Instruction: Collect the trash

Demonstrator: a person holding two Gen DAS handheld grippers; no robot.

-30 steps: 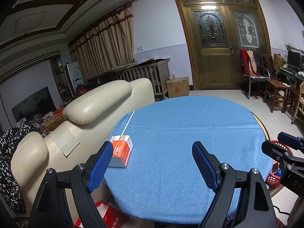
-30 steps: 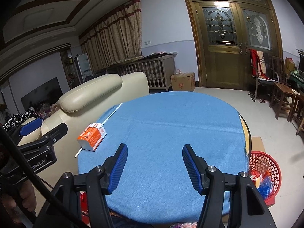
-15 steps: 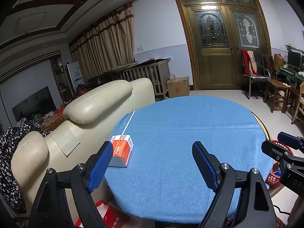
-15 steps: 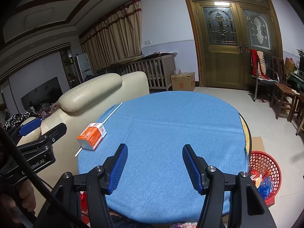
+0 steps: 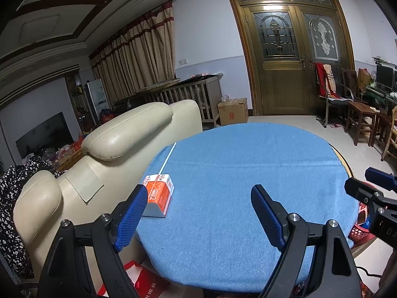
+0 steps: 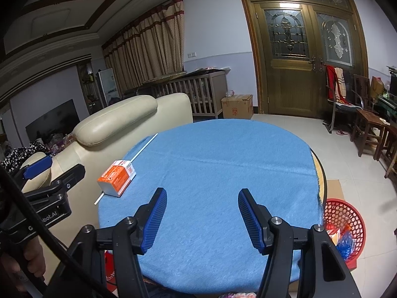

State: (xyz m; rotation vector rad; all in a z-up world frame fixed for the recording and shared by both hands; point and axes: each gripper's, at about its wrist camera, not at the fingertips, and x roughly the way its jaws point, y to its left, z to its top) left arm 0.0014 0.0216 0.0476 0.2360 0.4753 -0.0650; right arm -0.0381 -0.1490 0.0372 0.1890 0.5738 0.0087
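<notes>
orange carton (image 5: pixel 158 195) lying flat at left edge of blue-clothed counter (image 5: pixel 248 173), on a white straw (image 6: pixel 142 149). left tongs (image 5: pixel 196 218) and right tongs (image 6: pixel 201 219) both released, empty. red basket (image 6: pixel 347 213) on floor, right.

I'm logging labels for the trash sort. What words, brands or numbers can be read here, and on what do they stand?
"bot.AI", start cut off: on the body of the left hand-held gripper, right wrist view.
"DA", rest cut off: on the right hand-held gripper, left wrist view.
Large "2": on the orange carton; its other print is too small to read.
Red emblem on the cardboard box: unreadable.
</notes>
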